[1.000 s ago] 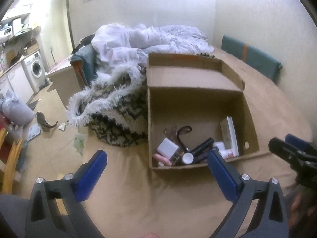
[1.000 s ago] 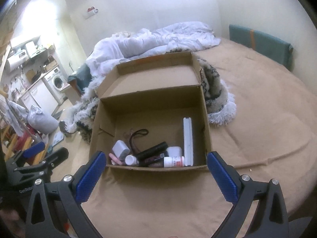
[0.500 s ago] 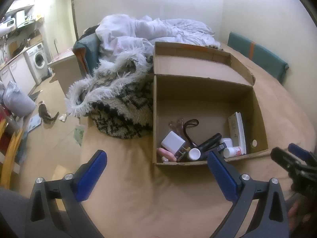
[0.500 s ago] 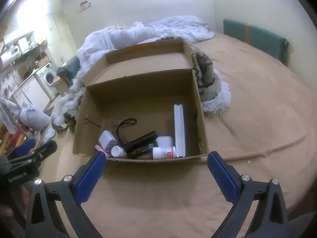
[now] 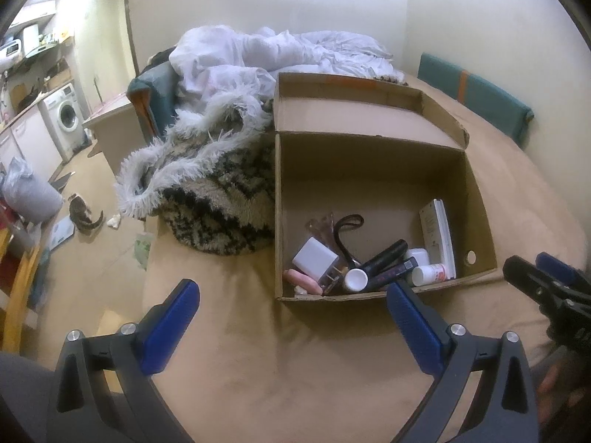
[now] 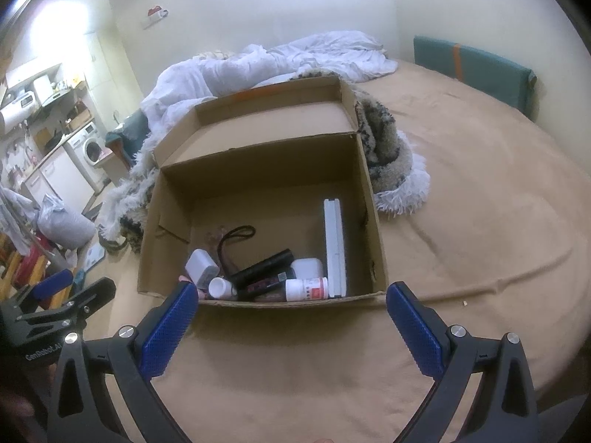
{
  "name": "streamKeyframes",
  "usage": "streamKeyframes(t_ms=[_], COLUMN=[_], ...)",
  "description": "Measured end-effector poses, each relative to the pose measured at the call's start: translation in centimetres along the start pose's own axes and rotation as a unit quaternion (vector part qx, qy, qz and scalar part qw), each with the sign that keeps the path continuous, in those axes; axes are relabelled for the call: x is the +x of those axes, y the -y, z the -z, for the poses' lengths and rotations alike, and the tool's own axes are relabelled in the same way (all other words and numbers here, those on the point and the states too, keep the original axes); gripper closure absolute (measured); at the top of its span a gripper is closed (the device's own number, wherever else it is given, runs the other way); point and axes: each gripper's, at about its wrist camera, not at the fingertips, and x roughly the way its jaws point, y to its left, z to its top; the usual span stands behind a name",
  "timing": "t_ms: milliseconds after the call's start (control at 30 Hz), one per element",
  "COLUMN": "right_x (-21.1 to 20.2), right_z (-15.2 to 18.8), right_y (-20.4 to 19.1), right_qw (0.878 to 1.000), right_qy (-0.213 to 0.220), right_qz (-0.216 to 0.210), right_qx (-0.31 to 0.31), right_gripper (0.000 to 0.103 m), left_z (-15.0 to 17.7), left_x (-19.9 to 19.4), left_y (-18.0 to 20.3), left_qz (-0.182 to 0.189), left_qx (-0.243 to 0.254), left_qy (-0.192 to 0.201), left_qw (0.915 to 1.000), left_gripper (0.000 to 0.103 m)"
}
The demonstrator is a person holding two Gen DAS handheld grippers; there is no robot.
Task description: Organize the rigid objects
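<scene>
Since the earlier frames both grippers have drawn closer to the open brown cardboard box, which now fills more of each view; the things inside it lie as they did.

The box sits on a tan bedspread, its lid flap folded back on the far side. A shaggy black-and-cream throw with a white fringe lies against the box's far left corner, and a crumpled white duvet is heaped beyond it. A teal cushion with an orange stripe lies along the far right wall. A white washing machine stands far left.

Inside the box, everything is gathered along the near wall. A long flat white case lies by the right wall. Left of it are a black tube, a white square charger plug, a white bottle with a red-printed label, the writing too small to read, and a black cord loop.

The left gripper hovers over the bedspread near the box's left corner, blue pads spread wide, holding nothing. Its body carries white lettering that seems to read "GenRobot.AI". The right gripper hangs just before the box's near wall, equally wide and empty.
</scene>
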Motion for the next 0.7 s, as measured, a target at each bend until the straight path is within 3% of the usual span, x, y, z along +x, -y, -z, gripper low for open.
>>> streamKeyframes(t_ms=[700], right_x=[0.20], right_z=[0.12], right_y=[-0.29], right_qw=[1.000], right_qy=[-0.002], right_qz=[0.004], right_qx=[-0.005], right_gripper=[0.000], left_z=[0.12], left_x=[0.30], left_y=[-0.29], left_qz=[0.001], left_qx=[0.000], left_qy=[-0.004], left_qw=[1.0000], left_gripper=[0.002])
